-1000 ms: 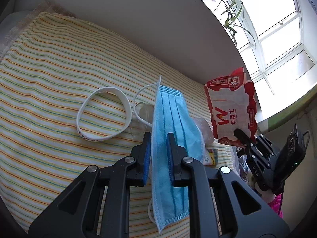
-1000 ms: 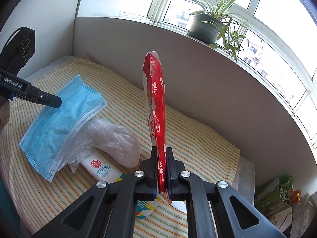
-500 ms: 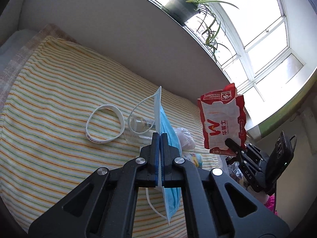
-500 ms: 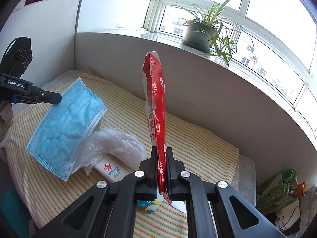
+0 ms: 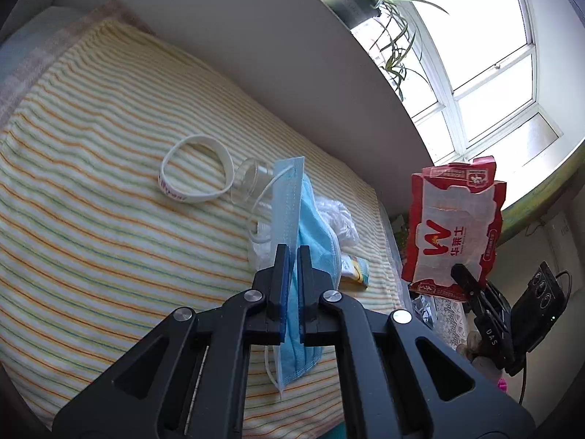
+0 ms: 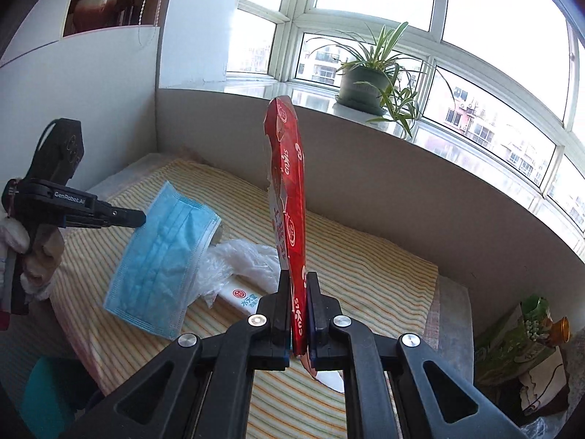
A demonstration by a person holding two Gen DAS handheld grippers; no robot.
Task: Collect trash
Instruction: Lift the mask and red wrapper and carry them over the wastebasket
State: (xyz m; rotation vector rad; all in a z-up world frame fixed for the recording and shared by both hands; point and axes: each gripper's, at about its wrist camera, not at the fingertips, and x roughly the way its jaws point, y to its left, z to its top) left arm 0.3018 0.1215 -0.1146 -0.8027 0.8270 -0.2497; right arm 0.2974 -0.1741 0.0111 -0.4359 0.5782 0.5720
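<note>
We hold trash in both grippers above the bed (image 5: 91, 219).

Our left gripper (image 5: 291, 256) pinches the face mask (image 6: 164, 252); our right gripper (image 6: 298, 285) pinches the red wrapper (image 6: 289, 190).

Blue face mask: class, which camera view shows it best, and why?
The right wrist view: the blue face mask hangs broadside there, pleats and edges plain, pinched by the left gripper. The left wrist view shows it edge-on between the jaws, mostly hidden.
</note>
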